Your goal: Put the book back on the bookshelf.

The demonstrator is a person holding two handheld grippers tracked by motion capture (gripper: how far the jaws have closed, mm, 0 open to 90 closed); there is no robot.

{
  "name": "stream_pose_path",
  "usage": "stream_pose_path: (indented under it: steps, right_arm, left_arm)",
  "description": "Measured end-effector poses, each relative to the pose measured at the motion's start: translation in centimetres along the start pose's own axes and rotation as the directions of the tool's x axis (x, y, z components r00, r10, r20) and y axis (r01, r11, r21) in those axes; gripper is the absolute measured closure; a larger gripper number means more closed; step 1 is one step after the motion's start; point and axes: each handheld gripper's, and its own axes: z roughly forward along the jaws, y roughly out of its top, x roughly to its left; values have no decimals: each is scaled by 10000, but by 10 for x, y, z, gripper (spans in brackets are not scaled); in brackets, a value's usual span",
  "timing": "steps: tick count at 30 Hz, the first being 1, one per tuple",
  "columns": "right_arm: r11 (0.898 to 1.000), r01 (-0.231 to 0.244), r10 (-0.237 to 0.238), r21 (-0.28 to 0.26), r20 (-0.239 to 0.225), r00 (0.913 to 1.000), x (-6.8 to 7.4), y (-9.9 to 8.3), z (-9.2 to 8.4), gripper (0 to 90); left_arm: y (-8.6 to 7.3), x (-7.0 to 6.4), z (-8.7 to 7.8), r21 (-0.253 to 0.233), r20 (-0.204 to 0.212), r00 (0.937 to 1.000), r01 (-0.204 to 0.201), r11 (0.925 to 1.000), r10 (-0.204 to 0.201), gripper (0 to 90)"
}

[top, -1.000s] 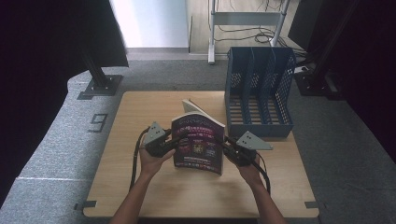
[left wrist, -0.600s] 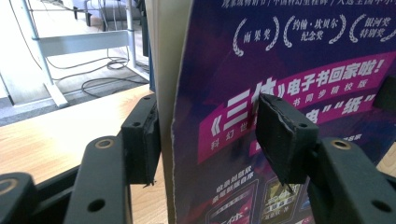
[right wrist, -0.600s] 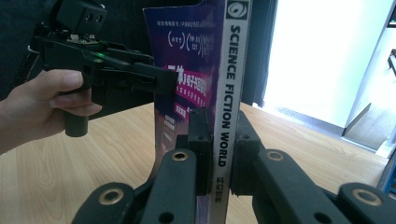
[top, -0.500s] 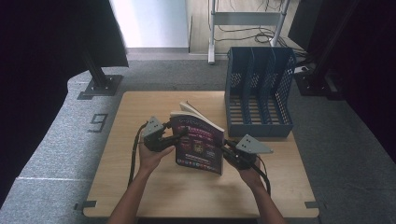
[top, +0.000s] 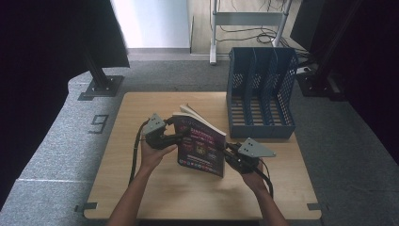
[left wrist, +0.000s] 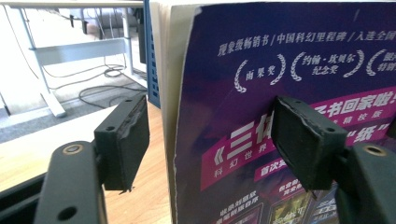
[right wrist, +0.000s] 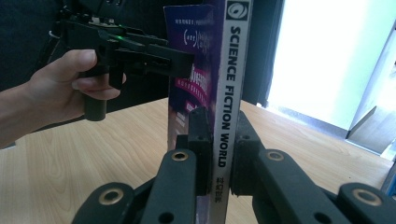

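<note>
The right gripper [right wrist: 217, 154], nearest the person, is clamped on the spine of the book [right wrist: 229, 84], one jaw on each side, low down. That grip carries the book and keeps it upright above the table [top: 141, 188], spine toward the person's right, which I judge suits sliding it into a slot on edge.

The left gripper [left wrist: 210, 135] stands astride the book's opposite, open edge. Its jaws have just been opening: the left gripper view shows a clear gap between each pad and the book, with the purple cover and page block between them but not pressed. In my judgement this hand has let go so that the right can carry the book alone, staying close as a guard against the pages fanning. In the high view the front leaves already splay slightly.

Farther off, the blue file rack [top: 261, 94] stands at the table's far right, slots open upward, apart from the book. It is the likely destination.
</note>
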Motion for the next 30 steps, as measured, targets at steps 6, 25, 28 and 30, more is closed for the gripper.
stream_pose_path:
  steps: [6, 25, 28, 30]
  right_arm:
    - [10000, 15, -15, 29, -98, 10000, -1, 0, 1, 808]
    - [9978, 298, -313, 587, 237, 9992, -5, 3, 10, 769]
    - [9973, 251, -277, 686, 381, 9989, -6, 4, 10, 792]
    - [9977, 230, -251, 640, 313, 9992, -6, 4, 9, 797]
  left_arm:
    - [-1, -1, 6, 333, 323, 9995, 58, 9994, -68, 261]
    - [-1, -5, 9, 542, 668, 9977, 45, 9985, -82, 269]
    - [-1, -4, 8, 530, 627, 9980, 77, 9986, -110, 271]
    - [-1, -4, 8, 532, 588, 9982, 92, 9985, -124, 272]
